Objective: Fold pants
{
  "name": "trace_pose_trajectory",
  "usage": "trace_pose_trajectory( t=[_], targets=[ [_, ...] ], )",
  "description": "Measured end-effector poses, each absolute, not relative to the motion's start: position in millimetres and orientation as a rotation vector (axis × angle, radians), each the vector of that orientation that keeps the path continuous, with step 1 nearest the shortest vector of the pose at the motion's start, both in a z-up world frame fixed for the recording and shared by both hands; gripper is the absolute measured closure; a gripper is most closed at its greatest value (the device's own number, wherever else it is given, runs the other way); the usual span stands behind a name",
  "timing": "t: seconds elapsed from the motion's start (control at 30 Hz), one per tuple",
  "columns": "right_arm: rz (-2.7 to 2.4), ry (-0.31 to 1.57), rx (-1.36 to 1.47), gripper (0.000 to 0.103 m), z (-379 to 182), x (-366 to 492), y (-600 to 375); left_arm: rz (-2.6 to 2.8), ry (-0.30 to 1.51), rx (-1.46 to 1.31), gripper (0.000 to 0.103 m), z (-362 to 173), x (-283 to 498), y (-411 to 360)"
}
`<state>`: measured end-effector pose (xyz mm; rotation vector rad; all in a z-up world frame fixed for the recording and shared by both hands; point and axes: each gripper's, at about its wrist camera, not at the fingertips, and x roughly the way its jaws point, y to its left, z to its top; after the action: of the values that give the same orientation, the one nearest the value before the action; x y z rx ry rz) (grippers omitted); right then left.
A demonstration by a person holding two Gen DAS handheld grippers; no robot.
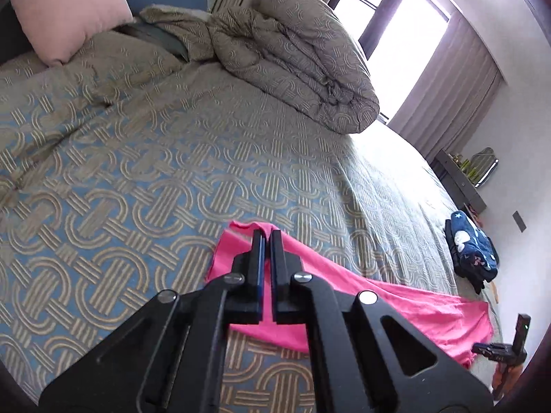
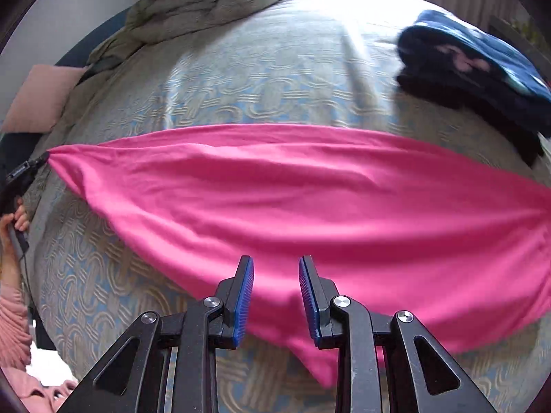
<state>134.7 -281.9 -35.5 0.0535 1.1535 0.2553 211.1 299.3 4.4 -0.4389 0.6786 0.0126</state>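
Note:
Bright pink pants (image 2: 292, 189) lie stretched across the patterned bed cover (image 2: 241, 79), pulled to a point at the left. There my left gripper (image 2: 34, 165) pinches their end. In the left wrist view that gripper (image 1: 267, 232) is shut, with a fold of the pink pants (image 1: 396, 306) between its pads and lifted a little off the bed. My right gripper (image 2: 275, 265) hovers over the near edge of the pants, open, with nothing between its blue pads (image 2: 244, 296). It also shows small at the lower right as the right gripper (image 1: 506, 347).
A rolled duvet (image 1: 303, 58) and a pink pillow (image 1: 69, 10) lie at the head of the bed. A pile of dark blue folded clothes (image 2: 475, 65) sits just beyond the pants at the right. A person's hand (image 2: 17, 220) and pink sleeve (image 2: 13, 327) are at the left edge.

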Motion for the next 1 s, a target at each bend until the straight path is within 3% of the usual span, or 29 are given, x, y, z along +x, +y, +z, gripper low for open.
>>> trace_pose_trajectory(
  t=[0.17, 0.33, 0.4, 0.43, 0.57, 1.0],
  targets=[
    [0.22, 1.098, 0.167, 0.069, -37.8, 81.3, -321.3, 0.353, 0.813, -0.252, 0.1, 2.7, 249.5, 316.8],
    [0.26, 1.048, 0.212, 0.062, -34.8, 61.9, -330.8, 0.381, 0.926, -0.405, 0.1, -19.5, 242.7, 328.8],
    [0.264, 1.045, 0.218, 0.061, -36.0, 64.8, -334.5, 0.338, 0.938, -0.34, 0.1, -19.6, 244.9, 304.4],
    [0.263, 1.045, 0.218, 0.061, -37.2, 66.0, -337.1, 0.31, 0.95, -0.297, 0.096, -19.6, 248.2, 288.4],
    [0.26, 1.025, 0.22, 0.061, -35.8, 71.5, -337.3, 0.145, 0.975, -0.161, 0.056, -19.3, 264.4, 216.3],
    [0.226, 1.009, 0.279, 0.059, -48.1, 53.8, -359.1, -0.335, 1.014, -0.027, 0.055, -22.4, 223.0, 7.4]
  ],
)
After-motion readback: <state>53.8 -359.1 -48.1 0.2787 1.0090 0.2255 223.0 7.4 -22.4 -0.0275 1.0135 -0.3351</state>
